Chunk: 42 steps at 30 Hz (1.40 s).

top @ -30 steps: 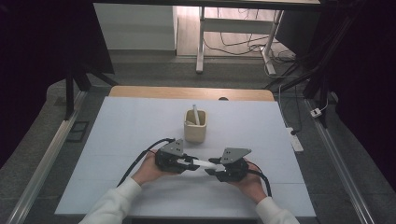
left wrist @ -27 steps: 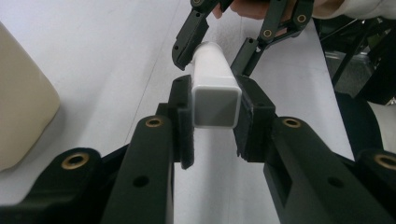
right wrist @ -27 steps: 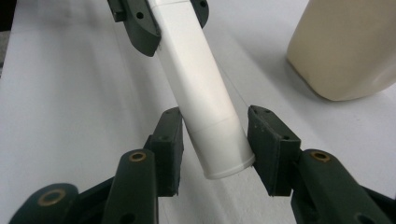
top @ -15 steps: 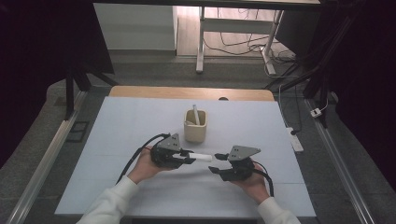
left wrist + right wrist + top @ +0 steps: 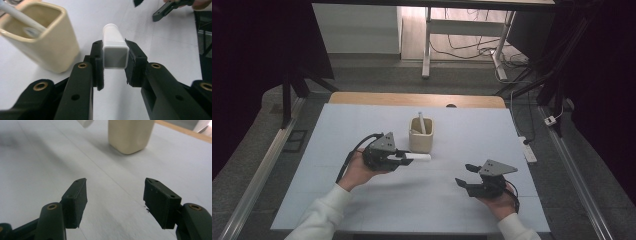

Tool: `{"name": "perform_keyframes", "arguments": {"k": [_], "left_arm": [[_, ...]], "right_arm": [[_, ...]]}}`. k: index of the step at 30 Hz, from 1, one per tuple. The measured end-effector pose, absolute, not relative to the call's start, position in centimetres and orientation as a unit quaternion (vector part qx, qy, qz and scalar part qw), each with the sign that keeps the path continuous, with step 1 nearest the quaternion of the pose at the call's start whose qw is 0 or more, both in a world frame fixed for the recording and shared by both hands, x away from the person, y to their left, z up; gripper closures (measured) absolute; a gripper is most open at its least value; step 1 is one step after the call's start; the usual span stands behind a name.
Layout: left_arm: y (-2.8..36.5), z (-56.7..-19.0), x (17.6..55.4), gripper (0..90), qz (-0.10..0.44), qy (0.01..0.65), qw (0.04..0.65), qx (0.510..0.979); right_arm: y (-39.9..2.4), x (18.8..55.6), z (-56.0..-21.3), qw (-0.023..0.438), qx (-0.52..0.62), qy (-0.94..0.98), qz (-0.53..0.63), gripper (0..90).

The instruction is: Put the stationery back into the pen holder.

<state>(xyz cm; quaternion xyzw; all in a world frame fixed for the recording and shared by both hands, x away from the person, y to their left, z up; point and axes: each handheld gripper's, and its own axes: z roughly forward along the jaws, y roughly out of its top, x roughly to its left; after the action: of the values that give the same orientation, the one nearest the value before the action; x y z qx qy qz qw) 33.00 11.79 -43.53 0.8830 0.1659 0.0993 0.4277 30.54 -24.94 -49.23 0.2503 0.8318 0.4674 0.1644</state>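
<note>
The white tube (image 5: 114, 47) is seen as smooth matt plastic with a squared end face. The cream cup (image 5: 42, 43) shows a smooth, glossy surface, ceramic in appearance. The left tool (image 5: 113, 67) is formed of matt black plastic fitted with brass-coloured inserts; its pads (image 5: 99, 66) are faced with a rough, foam-like layer. The right tool (image 5: 116, 202) is finished in the same matt black plastic. The worktop (image 5: 362, 125) is covered by a smooth, matt, pale sheet, and a wooden edge (image 5: 412, 100) is seen along its far side.

high: above, facing down | tong cams: close, low | shared: cup (image 5: 420, 136)
</note>
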Motion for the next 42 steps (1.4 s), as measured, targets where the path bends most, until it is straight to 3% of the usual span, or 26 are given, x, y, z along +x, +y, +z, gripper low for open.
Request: {"name": "perform_keyframes", "arguments": {"k": [10, 23, 42], "left_arm": [[13.2, -39.8, 34.9, 70.3, 0.118, 0.193, 0.422, 0.878], [14.3, -37.2, 37.9, 70.3, 0.126, 0.228, 0.413, 0.872], [11.9, -37.4, 42.3, 70.1, 0.113, 0.252, 0.349, 0.896]], "right_arm": [[-27.3, 30.1, -49.8, 0.175, 0.272, 0.826, 0.461, 34.1], [-27.3, 30.3, -50.2, 0.179, 0.274, 0.834, 0.445, 33.1], [-27.5, 30.5, -50.2, 0.180, 0.277, 0.831, 0.448, 32.4]]}}
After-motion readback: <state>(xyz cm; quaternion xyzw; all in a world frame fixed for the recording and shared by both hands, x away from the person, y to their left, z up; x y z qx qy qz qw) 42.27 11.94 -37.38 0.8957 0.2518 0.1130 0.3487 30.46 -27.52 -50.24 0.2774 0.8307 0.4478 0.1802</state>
